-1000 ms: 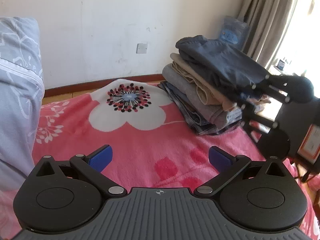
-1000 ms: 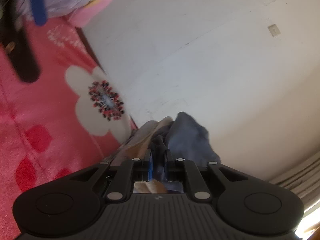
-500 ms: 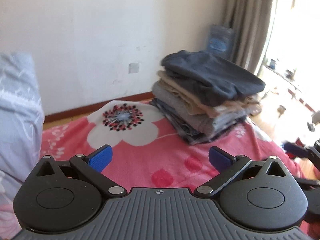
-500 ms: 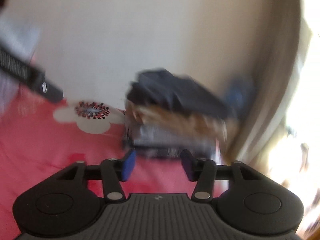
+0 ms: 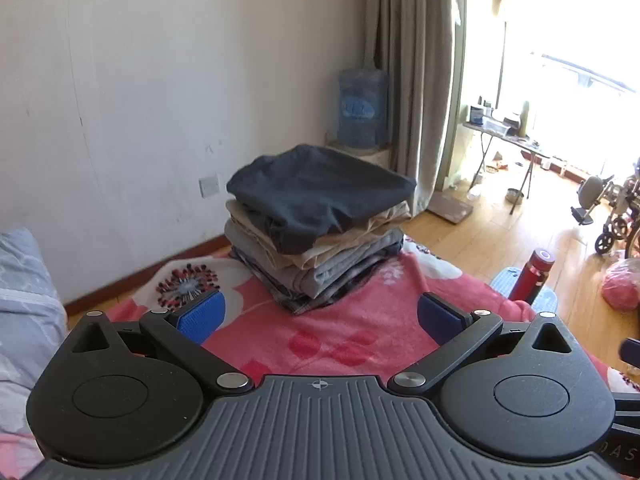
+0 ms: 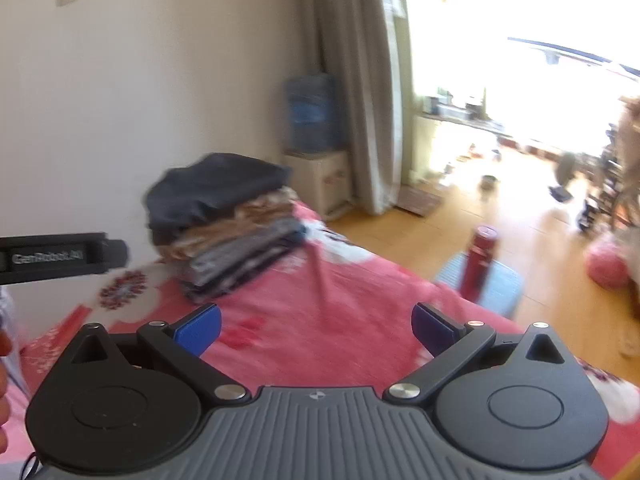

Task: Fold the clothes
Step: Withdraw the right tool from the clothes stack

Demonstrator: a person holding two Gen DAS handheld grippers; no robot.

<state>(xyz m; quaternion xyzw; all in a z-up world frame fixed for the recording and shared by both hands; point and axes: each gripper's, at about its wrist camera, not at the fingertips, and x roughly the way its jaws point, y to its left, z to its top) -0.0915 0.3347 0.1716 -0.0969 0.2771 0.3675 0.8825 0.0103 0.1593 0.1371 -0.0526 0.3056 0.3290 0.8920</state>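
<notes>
You had a dark navy garment (image 5: pixel 320 196) topping tan and grey folds, a pink floral blanket (image 5: pixel 360 320), a red bottle (image 5: pixel 534 276).

Bed under pink floral blanket (image 5: pixel 360 320), stack of folded clothes (image 5: pixel 320 224) at far edge, grey-blue pillow (image 5: pixel 24 304) at left

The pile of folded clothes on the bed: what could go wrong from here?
The pile of folded clothes sits close to the corner of the pink blanket, and its layers are uneven, so it might lean or slide off. The dark top garment overhangs at the front and could slip if bumped.
</notes>
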